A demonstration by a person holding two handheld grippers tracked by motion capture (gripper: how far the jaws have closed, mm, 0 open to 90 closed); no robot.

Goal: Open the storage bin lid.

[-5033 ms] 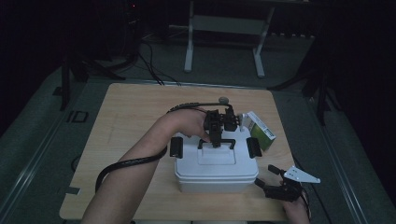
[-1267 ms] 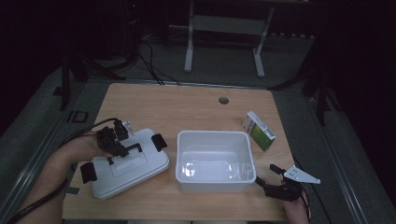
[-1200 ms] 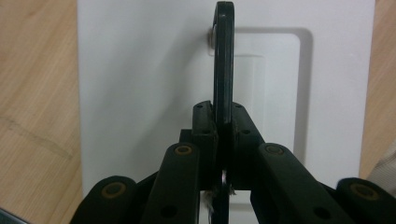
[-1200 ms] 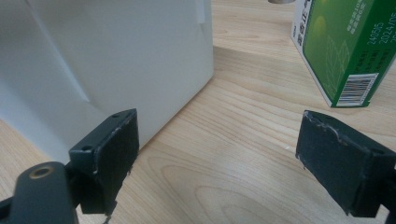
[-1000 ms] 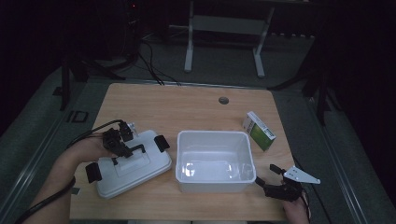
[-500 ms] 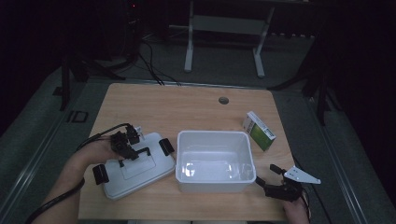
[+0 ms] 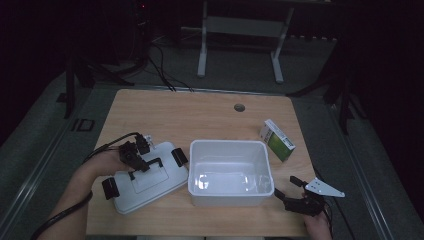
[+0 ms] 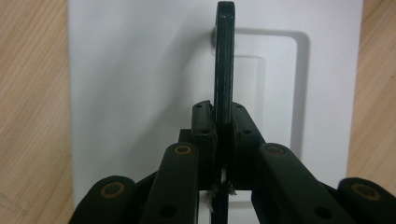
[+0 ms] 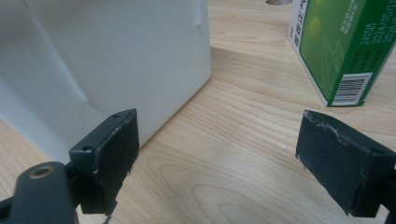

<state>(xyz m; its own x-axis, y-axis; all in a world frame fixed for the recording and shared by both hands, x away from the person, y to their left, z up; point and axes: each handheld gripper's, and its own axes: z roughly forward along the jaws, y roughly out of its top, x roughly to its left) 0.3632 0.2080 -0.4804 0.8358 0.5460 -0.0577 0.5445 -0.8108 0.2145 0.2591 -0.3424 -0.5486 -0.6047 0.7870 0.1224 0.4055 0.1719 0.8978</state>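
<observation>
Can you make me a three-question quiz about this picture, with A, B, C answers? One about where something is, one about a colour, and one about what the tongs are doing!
1. Where is the lid?
A. On top of the box
B. On the table, left of the box
C. On the floor

2. What colour is the carton?
A. Green and white
B. Red
C. Blue

3. What are the left tongs doing?
A. Hanging open above the box
B. Holding the carton
C. Shut on the lid's handle

Answers:
1 B: the lid lies flat on the table, beside the open box.
2 A: the carton shows a green face with white sides.
3 C: the left tongs have both jaws pressed against the black handle, while the right tongs stand open near the box.
</observation>
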